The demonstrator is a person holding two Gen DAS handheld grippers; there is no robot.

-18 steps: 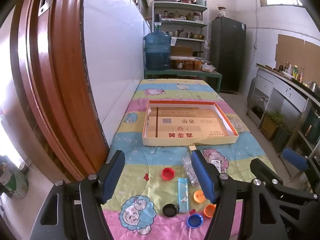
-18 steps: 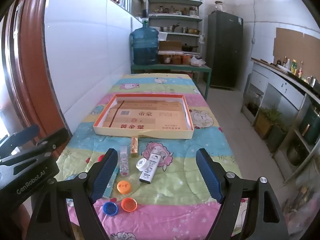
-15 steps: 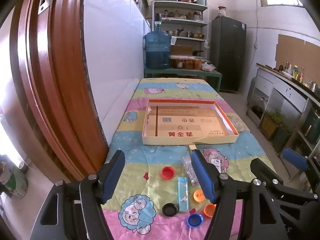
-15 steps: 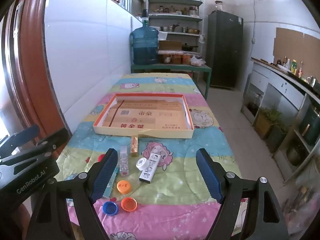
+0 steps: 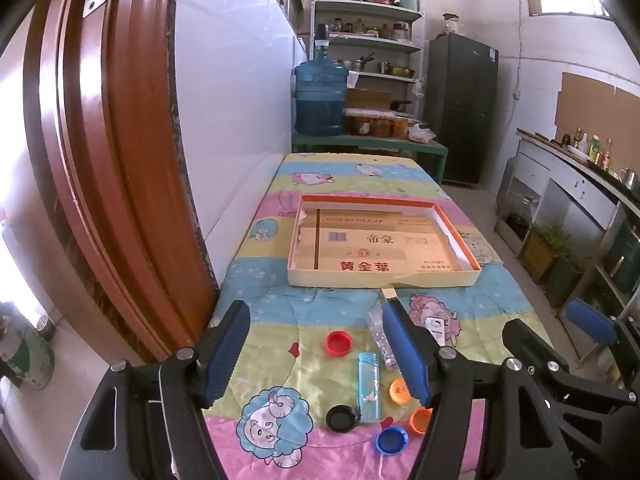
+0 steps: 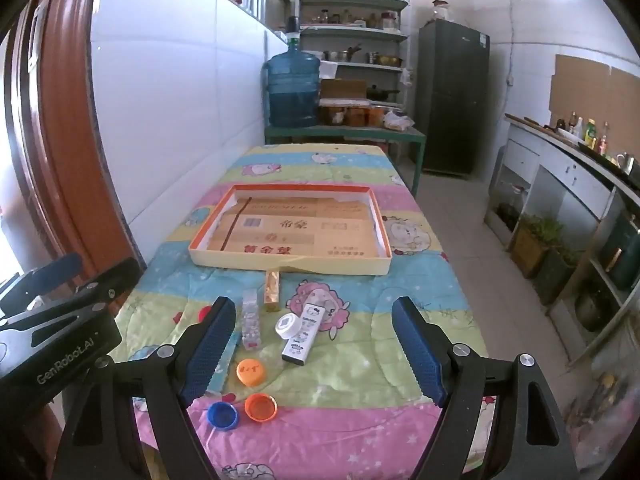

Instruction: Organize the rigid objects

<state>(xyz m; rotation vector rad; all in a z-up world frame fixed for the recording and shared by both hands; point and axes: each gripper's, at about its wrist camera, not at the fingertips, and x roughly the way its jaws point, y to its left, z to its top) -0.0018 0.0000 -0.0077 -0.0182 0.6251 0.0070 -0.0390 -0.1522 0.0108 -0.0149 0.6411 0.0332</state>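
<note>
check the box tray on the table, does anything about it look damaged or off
Yes. The tray's near wall is split: a torn flap lifts at an angle just above the gold bar. Its cardboard liner also has a ragged far edge. The tray holds nothing else; the small items lie loose on the cloth.

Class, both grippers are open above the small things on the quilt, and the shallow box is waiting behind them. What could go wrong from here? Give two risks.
1. The orange cap, blue cap and lighter lie close together, so closing on one could knock another.
2. The quilt is soft and wrinkled; flat caps like the red cap may be hard to pinch and could slip before reaching the box.
</note>
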